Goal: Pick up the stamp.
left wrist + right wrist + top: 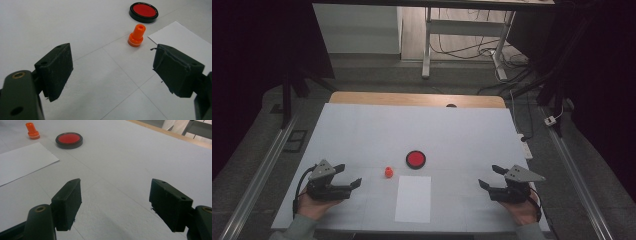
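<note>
The stamp [388,172], a small orange piece, stood upright on the counter [362,130], handle up, so fingers could close on its narrow neck from the sides. It sat just left of the paper's [413,198] top left corner and near the ink pad [416,159], which lay open, red face up, just beyond the sheet. The 3 things were grouped close together, apparently so the stamp could go to the pad and then to the paper with short moves. The sheet lay flat and square to the person's side, blank, ready for a print.

The left gripper [348,176] rested low on the counter, well to the left of the stamp, its fingers [56,68] spread wide and empty. In its own view the stamp stood ahead, between the fingers' lines, which suggested this hand was lined up to take it. The right gripper [490,176] waited at the far side, well apart from the paper, fingers [68,201] also spread and holding nothing.
</note>
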`<state>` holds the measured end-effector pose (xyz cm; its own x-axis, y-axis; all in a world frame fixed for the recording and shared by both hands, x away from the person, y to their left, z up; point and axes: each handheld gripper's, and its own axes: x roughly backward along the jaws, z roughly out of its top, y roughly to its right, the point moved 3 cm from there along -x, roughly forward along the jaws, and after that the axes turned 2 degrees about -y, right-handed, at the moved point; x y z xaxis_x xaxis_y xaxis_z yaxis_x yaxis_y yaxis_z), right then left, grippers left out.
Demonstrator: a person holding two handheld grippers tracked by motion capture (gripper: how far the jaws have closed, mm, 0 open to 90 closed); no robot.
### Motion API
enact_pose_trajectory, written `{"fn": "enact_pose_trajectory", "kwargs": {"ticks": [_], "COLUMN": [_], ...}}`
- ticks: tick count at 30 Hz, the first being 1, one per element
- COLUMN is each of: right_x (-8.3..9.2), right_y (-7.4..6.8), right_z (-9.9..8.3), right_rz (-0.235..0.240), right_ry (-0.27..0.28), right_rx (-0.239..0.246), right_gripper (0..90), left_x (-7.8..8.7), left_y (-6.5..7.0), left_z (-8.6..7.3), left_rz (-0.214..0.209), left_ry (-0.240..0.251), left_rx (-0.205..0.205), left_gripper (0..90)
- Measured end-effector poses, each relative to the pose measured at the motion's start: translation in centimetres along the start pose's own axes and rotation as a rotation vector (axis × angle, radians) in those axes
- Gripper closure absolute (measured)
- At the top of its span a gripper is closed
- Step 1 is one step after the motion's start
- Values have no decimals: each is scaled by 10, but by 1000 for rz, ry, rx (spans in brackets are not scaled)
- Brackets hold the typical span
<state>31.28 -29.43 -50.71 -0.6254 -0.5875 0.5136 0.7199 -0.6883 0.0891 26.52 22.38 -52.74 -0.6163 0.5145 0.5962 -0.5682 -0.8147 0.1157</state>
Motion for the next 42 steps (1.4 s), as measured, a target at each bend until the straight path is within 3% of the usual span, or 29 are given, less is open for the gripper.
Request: {"fn": "enact_pose_trajectory", "kwargs": {"ticks": [15,27,35,42], "right_x": [0,-1,-1,0], "right_y": [-3,-1,-2,-1], "right_z": [-3,-2,-3,-4], "right_rz": [21,9,12,7], "right_ry": [1,4,11,10], "right_rx": [-8,-15,-24,-28], "right_gripper": [262,272,278,281], "left_x": [4,4,1,-4], "left_y": [2,15,17,27], "left_z": [10,22,34,50], "left_rz": [-6,-22,-35,-49], "left_ry": [13,13,5,-6], "left_rx": [-18,-86,-80,-114], "left_gripper": [179,200,203,206]}}
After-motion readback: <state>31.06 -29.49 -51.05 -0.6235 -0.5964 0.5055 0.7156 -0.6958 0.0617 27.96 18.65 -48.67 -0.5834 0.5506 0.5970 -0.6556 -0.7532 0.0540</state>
